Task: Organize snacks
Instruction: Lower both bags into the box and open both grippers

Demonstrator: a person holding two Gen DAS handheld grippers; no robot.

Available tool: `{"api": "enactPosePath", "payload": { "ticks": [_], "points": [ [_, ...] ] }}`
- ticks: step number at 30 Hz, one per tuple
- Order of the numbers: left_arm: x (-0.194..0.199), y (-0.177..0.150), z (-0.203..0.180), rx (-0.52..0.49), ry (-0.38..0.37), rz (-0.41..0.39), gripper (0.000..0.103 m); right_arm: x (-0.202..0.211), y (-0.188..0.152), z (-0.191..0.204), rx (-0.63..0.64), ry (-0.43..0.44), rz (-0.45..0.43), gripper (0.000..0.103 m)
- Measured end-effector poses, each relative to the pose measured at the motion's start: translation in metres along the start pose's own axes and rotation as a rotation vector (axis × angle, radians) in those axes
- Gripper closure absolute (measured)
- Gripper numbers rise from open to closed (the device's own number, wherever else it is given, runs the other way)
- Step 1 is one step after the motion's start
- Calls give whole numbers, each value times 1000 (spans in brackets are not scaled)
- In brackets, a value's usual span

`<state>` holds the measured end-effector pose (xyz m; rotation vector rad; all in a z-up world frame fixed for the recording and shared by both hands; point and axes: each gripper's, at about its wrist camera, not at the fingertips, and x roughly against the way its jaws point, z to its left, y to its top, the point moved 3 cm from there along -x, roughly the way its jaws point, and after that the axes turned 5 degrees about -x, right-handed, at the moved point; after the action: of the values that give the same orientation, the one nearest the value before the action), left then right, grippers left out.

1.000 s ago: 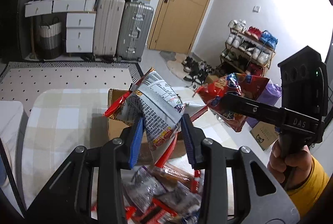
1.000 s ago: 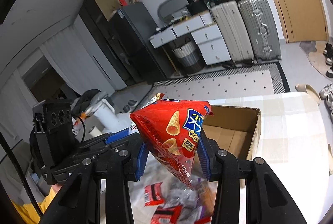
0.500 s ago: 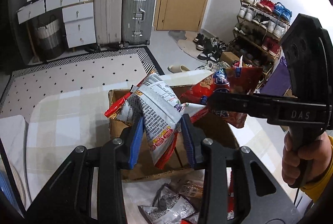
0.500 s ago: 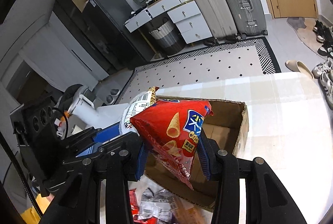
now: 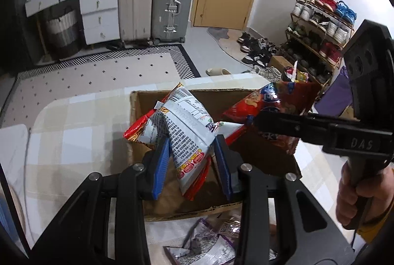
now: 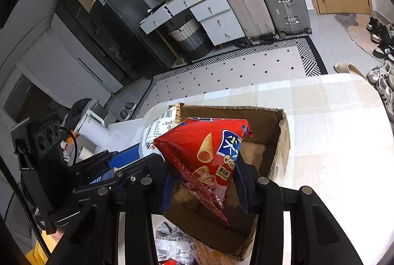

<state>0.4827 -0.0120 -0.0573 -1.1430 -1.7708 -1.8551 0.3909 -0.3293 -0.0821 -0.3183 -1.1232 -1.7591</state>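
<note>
A: Left wrist view?
B: The left gripper [image 5: 192,166] has its jaws clamped on a white bag [image 5: 183,128], held over the open box [image 5: 134,117] on the counter [image 5: 73,136]. The right gripper [image 5: 248,120] comes in from the right.
A: Right wrist view?
B: The right gripper [image 6: 203,187] jaws pinch a red bag [image 6: 205,149] above the box [image 6: 280,141]. Loose packets [image 6: 172,240] lie near it.

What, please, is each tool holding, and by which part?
The left tool pinches a white snack bag by its lower end; the right tool grips a red chip bag by its lower end.
</note>
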Motion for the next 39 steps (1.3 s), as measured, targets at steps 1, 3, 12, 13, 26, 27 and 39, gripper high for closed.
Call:
{"api": "enactPosePath", "payload": {
  "ticks": [1,3,12,13,26,27,39],
  "points": [
    [-5,1,-1,-7,12,1,70,-1,0,-1,1,-4,1,60],
    [-10,1,-1,-20,17,8,69,-3,0,-1,-6,-8,4,60],
    [-24,-6,-11,-43,28,26,69,-10,-3,-1,-5,-26,29,60],
    [-25,-6,-11,-44,37,27,69,-11,-3,-2,-6,-28,32,60],
    [-15,-22,-13,-54,57,32,69,-11,-6,0,6,-42,36,52],
    [-12,-24,-11,-53,62,30,69,-10,-6,1,5,-40,32,52],
    [34,-29,-22,-64,73,0,69,33,-10,23,37,-26,-25,52]
  ]
}}
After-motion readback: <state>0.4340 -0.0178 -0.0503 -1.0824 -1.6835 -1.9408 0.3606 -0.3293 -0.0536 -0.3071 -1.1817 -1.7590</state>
